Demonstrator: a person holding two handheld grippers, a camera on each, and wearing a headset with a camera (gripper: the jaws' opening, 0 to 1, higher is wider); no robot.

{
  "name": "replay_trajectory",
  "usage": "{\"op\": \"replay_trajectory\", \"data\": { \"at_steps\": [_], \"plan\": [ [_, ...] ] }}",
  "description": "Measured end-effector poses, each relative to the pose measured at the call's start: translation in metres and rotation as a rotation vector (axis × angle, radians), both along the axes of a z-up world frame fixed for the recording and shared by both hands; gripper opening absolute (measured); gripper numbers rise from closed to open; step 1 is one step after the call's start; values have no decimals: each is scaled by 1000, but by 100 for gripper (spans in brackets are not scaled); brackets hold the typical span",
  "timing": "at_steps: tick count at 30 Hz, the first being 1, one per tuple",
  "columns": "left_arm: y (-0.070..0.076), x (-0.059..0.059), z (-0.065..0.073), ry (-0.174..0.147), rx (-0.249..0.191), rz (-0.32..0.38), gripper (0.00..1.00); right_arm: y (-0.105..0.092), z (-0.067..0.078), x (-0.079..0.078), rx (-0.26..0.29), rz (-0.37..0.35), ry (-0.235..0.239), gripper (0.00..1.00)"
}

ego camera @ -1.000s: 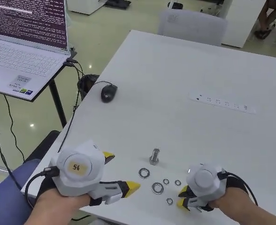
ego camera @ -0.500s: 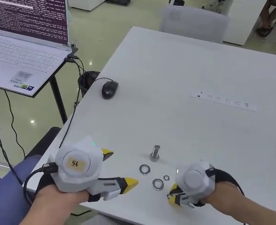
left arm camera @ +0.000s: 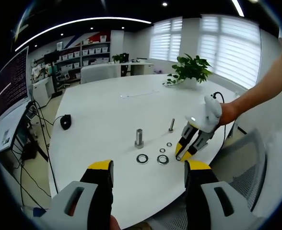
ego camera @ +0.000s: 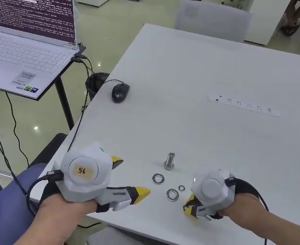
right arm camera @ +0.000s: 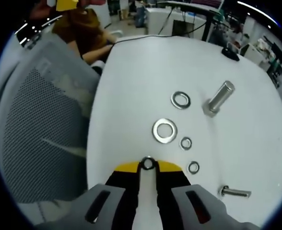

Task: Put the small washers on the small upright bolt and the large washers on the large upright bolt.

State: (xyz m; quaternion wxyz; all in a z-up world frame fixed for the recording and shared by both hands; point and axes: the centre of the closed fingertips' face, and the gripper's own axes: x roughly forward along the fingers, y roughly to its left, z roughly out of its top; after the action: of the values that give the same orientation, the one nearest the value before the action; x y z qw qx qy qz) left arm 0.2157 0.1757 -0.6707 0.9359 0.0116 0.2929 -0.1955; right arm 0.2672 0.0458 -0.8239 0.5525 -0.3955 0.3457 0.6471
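Pinching one small washer (right arm camera: pixel 147 164) close to the table (ego camera: pixel 191 76) edge

Gripping that small washer by its rim in the right gripper (right arm camera: pixel 148 166), jaws pressed almost together on it, yellow tips on either side. Cannot tell whether lifted or touching the tabletop. Holding the left gripper (left arm camera: pixel 149 166) spread wide with nothing between, down at the near left corner, well apart from the washers.

Standing upright, head down on the table: large bolt (ego camera: pixel 169 161), and small bolt (left arm camera: pixel 171 125) beyond it toward the right gripper's side. Lying flat on the near side of the bolts: large washer (ego camera: pixel 158 178) just beside the large bolt, second large washer (ego camera: pixel 172 194) closer to the edge, and loose small washers (right arm camera: pixel 185 143) between the second large washer and the small bolt, none touching another.

Crowding the near edge, all of it: in the right gripper view, running close along the left of the washers, with mesh chair (right arm camera: pixel 40 134) right past the drop. Little margin on that side. Opening wide and bare beyond the bolts, across to power strip (ego camera: pixel 244 105) near the far right and mouse (ego camera: pixel 120 92) by the left edge, both well apart from the work. Sitting off the table's left edge, apart from it: laptop (ego camera: pixel 27 46)
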Motion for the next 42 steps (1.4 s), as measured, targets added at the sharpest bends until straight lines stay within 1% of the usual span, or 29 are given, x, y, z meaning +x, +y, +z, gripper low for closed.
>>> {"op": "replay_trajectory", "data": {
  "at_steps": [2, 6, 11, 15, 18, 19, 20, 22, 26, 28, 31, 35, 38, 42],
  "plan": [
    [1, 0, 0, -1, -1, 2, 59, 0, 2, 1, 11, -22, 8, 13],
    [0, 1, 0, -1, 0, 0, 59, -4, 4, 7, 21, -59, 9, 13],
    [-2, 1, 0, 0, -1, -3, 59, -11, 10, 18, 47, -133, 8, 13],
    [-2, 2, 0, 0, -3, -2, 59, -26, 20, 39, 77, -242, -7, 13],
    [-3, 3, 1, -1, -2, -5, 59, -40, 31, 62, 109, -344, -18, 13],
    [-3, 3, 1, -2, -3, -6, 59, -42, 33, 65, 113, -355, -23, 13],
    [-4, 4, 1, -2, -3, -8, 59, -47, 37, 73, 122, -386, -30, 13],
    [-4, 5, 1, -2, -3, -11, 59, -56, 42, 85, 128, -421, -34, 13],
    [-7, 6, 1, -3, -3, -17, 59, -65, 53, 103, 144, -464, -59, 13],
    [-8, 6, 1, -3, -4, -17, 59, -67, 59, 111, 154, -475, -69, 13],
    [-8, 7, 2, -3, -4, -17, 59, -65, 64, 117, 160, -475, -80, 13],
    [-6, 8, 2, -3, -3, -15, 59, -56, 70, 123, 162, -449, -93, 13],
    [-6, 7, 2, -2, -3, -10, 59, -50, 70, 123, 149, -419, -97, 13],
    [-4, 7, 1, 0, -4, -4, 59, -45, 66, 122, 122, -383, -100, 13]
  ]
}}
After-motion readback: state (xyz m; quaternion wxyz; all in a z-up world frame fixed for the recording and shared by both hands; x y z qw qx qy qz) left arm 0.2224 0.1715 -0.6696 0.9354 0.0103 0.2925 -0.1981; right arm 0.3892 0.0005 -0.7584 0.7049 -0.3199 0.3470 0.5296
